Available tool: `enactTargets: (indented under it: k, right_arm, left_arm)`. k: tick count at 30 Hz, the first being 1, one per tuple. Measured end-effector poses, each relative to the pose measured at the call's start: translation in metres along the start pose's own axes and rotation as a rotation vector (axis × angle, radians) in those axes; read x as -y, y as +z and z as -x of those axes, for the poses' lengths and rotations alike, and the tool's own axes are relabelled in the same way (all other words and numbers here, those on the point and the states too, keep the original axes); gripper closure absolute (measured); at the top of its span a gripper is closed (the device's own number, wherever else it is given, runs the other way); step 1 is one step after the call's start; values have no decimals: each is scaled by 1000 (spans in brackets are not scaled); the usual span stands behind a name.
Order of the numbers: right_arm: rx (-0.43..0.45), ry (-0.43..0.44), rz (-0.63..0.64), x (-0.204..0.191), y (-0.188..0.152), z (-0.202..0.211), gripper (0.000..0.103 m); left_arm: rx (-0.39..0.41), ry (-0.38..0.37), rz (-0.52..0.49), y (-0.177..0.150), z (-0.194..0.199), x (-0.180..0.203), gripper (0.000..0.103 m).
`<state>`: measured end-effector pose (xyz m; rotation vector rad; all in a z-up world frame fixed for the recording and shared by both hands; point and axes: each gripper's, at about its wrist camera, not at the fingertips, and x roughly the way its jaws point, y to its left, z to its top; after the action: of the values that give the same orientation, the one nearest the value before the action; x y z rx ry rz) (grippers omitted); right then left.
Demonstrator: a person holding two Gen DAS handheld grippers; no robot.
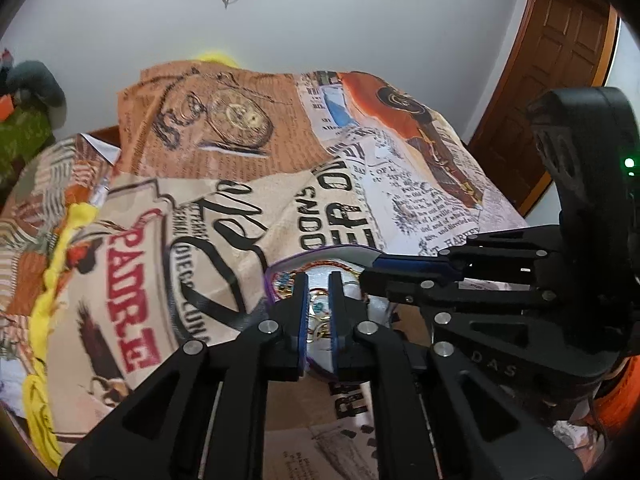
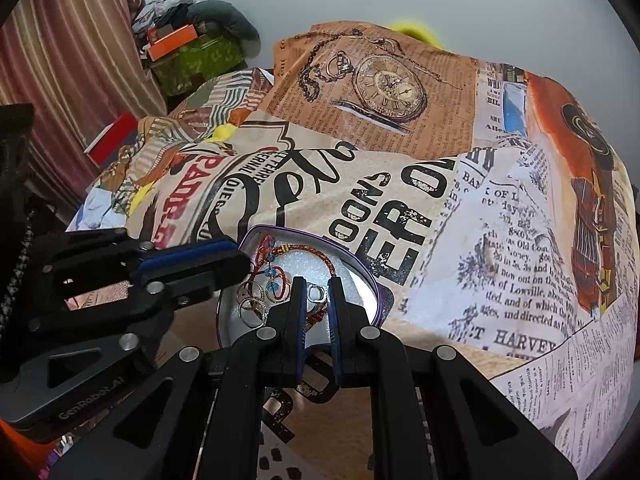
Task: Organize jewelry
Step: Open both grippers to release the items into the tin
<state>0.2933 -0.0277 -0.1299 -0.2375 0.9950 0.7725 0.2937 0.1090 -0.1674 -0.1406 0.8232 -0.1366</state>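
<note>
An open tin with a purple rim [image 2: 304, 236] and white foam lining lies on the printed cloth. In it are a red and gold braided bracelet [image 2: 320, 250], blue beads [image 2: 272, 286] and several thin rings [image 2: 250, 306]. My right gripper [image 2: 316, 282] hangs over the tin, jaws close together. A silver ring [image 2: 316, 293] shows in the narrow gap; whether it is pinched or lying below, I cannot tell. My left gripper [image 1: 318, 280] reaches over the tin's [image 1: 280, 268] left side, jaws almost together, nothing visibly held. From the right wrist, the left gripper [image 2: 240, 258] enters from the left.
A newspaper-print cloth [image 2: 500, 240] covers the whole humped surface. A striped curtain [image 2: 60, 60], a green box with orange items [image 2: 188, 48] and a red box [image 2: 112, 136] stand at the left. A wooden door [image 1: 560, 80] is at the right. Yellow fabric [image 1: 52, 272] edges the cloth.
</note>
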Motion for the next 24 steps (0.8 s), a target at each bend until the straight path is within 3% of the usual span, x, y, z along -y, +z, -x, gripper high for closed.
enactTargets:
  k: [7, 12, 15, 24]
  right_arm:
    - [-2, -18, 33, -7, -2, -5, 94]
    - [-15, -25, 59, -11, -3, -6, 94]
    - [-18, -51, 70, -14, -2, -4, 88]
    - [50, -106, 91, -22, 0, 33, 85]
  left_arm:
    - [38, 55, 6, -2, 19, -6, 74]
    - [45, 69, 36, -3, 24, -16, 72]
    - [42, 76, 54, -4, 26, -20, 72]
    - [76, 96, 30, -1, 55, -6, 72]
